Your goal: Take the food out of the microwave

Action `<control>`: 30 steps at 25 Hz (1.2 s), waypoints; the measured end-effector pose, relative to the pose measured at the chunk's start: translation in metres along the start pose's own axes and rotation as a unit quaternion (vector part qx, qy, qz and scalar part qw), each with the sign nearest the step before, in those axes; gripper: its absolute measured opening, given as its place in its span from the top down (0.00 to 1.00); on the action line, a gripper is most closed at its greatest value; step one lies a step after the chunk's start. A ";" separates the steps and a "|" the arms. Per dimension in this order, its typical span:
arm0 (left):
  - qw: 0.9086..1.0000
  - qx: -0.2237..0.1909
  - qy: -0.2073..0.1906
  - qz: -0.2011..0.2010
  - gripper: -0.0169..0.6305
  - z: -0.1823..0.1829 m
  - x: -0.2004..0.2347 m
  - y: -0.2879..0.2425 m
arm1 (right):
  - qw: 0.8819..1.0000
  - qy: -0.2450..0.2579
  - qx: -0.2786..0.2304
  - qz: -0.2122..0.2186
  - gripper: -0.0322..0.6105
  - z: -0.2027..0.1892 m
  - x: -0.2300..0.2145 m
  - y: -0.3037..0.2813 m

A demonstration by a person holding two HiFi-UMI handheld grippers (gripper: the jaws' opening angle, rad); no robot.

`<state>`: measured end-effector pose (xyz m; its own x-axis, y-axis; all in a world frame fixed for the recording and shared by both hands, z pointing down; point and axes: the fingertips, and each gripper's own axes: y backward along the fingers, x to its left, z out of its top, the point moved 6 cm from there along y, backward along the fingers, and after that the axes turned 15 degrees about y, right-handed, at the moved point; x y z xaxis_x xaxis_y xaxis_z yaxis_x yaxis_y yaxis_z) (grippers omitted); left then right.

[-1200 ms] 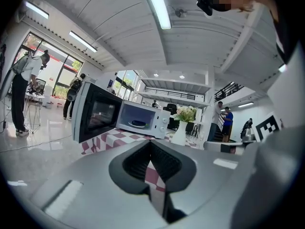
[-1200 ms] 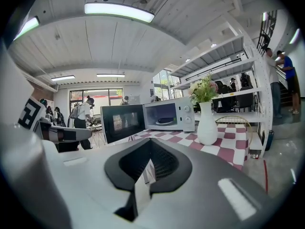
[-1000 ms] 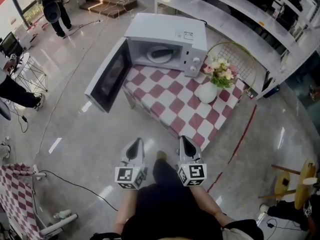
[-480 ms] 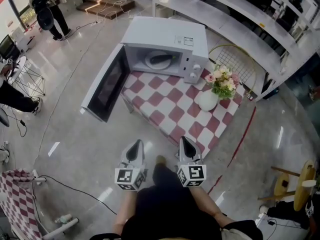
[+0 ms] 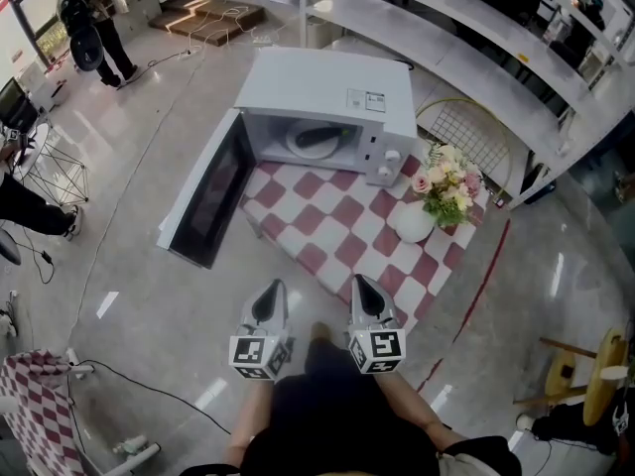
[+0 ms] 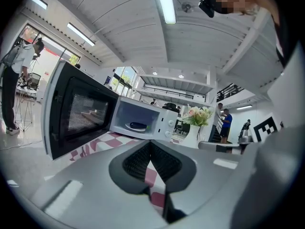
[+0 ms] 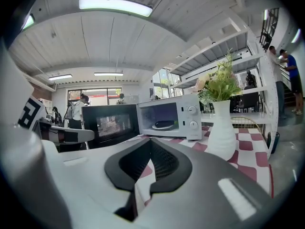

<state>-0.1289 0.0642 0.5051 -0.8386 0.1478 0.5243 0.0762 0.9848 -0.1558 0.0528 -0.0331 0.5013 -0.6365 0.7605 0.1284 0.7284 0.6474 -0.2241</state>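
White microwave (image 5: 327, 87) at upper centre holds the dark food dish (image 5: 319, 137), well above both claws. Left gripper (image 5: 270, 291) and right gripper (image 5: 361, 288), each pressed together and empty, look about equally far from it

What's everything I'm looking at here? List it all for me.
microwave: one, white, on the table, door swung open
plate of dark food: one, white plate, inside the microwave
tablecloth: one, red and white checks, over the table
vase of flowers: one, white vase, pink and cream blooms, right of the microwave
wire frame: one, gold, behind the vase
bystander: one, dark clothes, top left
left hand-held gripper: grey, shut, empty
right hand-held gripper: grey, shut, empty
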 end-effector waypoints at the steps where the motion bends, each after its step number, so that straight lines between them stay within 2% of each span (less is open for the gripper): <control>1: 1.000 -0.001 0.001 -0.001 0.96 0.001 0.001 -0.005 | 1.000 0.000 0.000 0.001 0.95 0.000 -0.002 -0.005; 14: 1.000 0.004 -0.005 -0.010 0.96 0.012 0.011 -0.053 | 1.000 -0.007 -0.002 0.002 0.95 0.003 -0.019 -0.055; 30: 1.000 0.019 0.000 -0.019 0.96 -0.002 0.012 -0.056 | 1.000 -0.014 0.006 0.009 0.95 -0.007 -0.013 -0.062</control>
<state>-0.1418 0.0111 0.5216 -0.8402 0.1101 0.5310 0.0233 0.9856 -0.1676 0.0174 -0.0831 0.5205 -0.6302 0.7703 0.0977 0.7370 0.6330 -0.2369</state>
